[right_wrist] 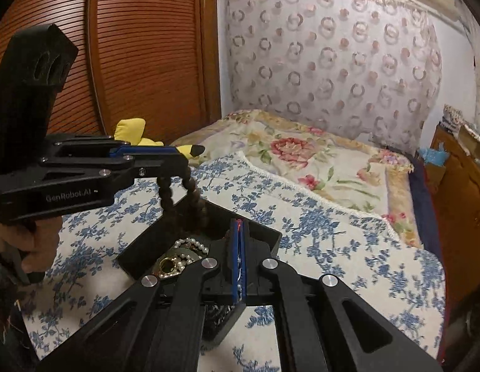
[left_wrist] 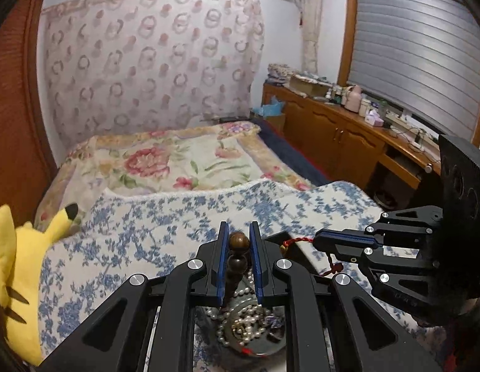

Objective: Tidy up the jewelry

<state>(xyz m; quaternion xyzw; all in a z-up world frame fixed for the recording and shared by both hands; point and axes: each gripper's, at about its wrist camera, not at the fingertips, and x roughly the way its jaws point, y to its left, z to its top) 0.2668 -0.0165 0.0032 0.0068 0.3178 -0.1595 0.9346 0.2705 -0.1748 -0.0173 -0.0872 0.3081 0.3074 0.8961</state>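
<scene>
Both grippers lifting jewelry out of the black box on the bed.

The left gripper (left_wrist: pixel 239 241) has its jaws clamped on a brown bead bracelet (right_wrist: pixel 181 195), whose loop hangs below the jaws, over the box (right_wrist: pixel 261 232). The right gripper (right_wrist: pixel 239 266) has its jaws pressed together on a red cord (left_wrist: pixel 297 241). Judged step: separating pieces from the tangle. The next move calls for raising each clear without snagging the pearls (left_wrist: pixel 249 325) lying beneath the left jaws. The left view shows the cord running from the right jaws to a small charm, and a tassel below; the right view shows only a red speck at the jaw tips, but shows the bracelet's full loop and a gold ring (right_wrist: pixel 168 265) among the pearls.
</scene>
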